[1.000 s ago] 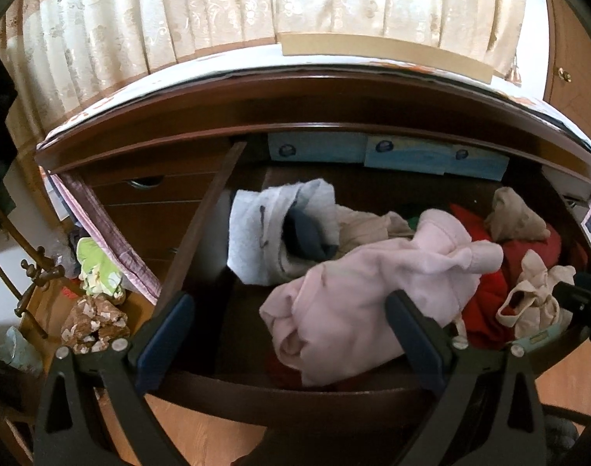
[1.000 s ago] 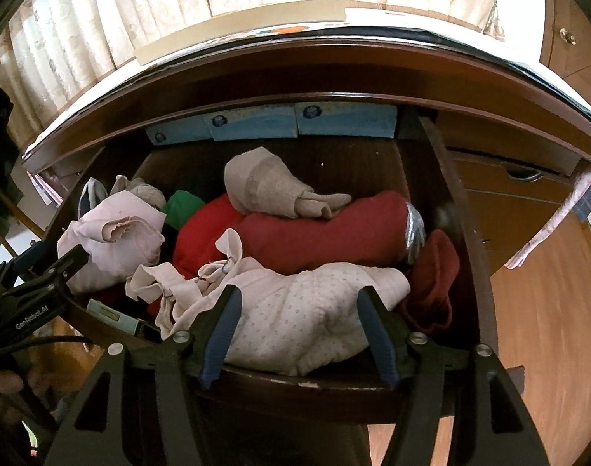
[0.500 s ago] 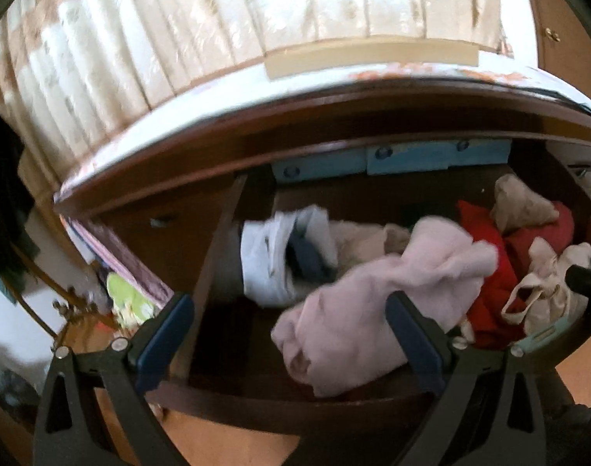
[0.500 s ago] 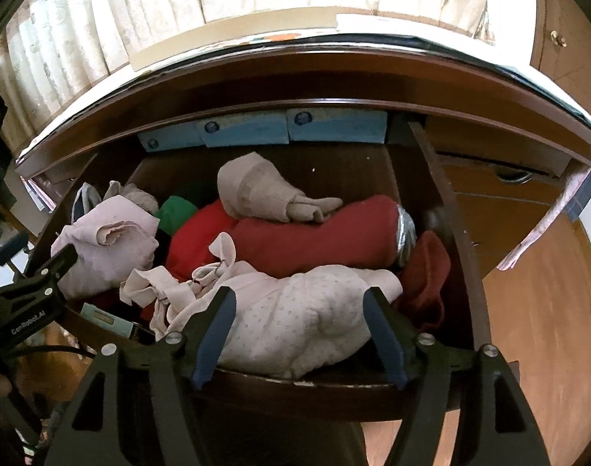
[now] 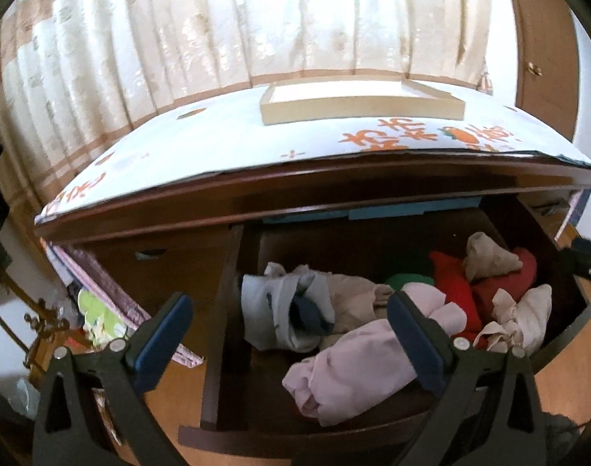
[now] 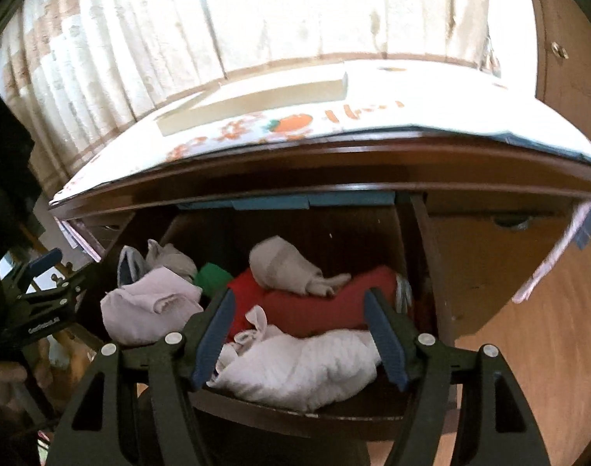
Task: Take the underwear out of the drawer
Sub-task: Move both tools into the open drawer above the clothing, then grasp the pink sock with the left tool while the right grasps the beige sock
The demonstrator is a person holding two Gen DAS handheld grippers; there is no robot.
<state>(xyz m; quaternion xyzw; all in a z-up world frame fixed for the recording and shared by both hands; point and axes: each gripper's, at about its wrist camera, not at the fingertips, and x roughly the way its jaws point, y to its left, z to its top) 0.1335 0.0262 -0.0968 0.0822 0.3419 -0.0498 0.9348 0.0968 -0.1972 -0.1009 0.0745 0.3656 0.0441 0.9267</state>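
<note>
Both grippers, left gripper (image 5: 291, 334) and right gripper (image 6: 298, 336), were held with jaws spread wide and nothing gripped, above the open drawer (image 5: 373, 427) of underwear (image 6: 295, 369).

1. Curtain (image 5: 225, 27): cream, pleated, pale floral pattern, brown band along its lower hem; fills the background behind the dresser.
2. Dresser top covered by a white sheet (image 5: 225, 143) printed with orange characters and a carrot-like motif toward its right end.
3. Shallow pale wooden tray (image 5: 361, 106) sits on the sheet, near the back edge, close to the curtain hem.
4. Wooden cabinet door (image 5: 544, 39) at far right, small round knob on it.
5. Closed drawer front (image 6: 489, 256) right of the open one, recessed handle at its top edge.
6. Wood floor (image 6: 536, 369), warm orange-brown.
7. Pink-purple patterned fabric (image 5: 113, 291) hangs at the dresser's left side; green-and-yellow item (image 5: 95, 312) just beside it, identity unclear.
</note>
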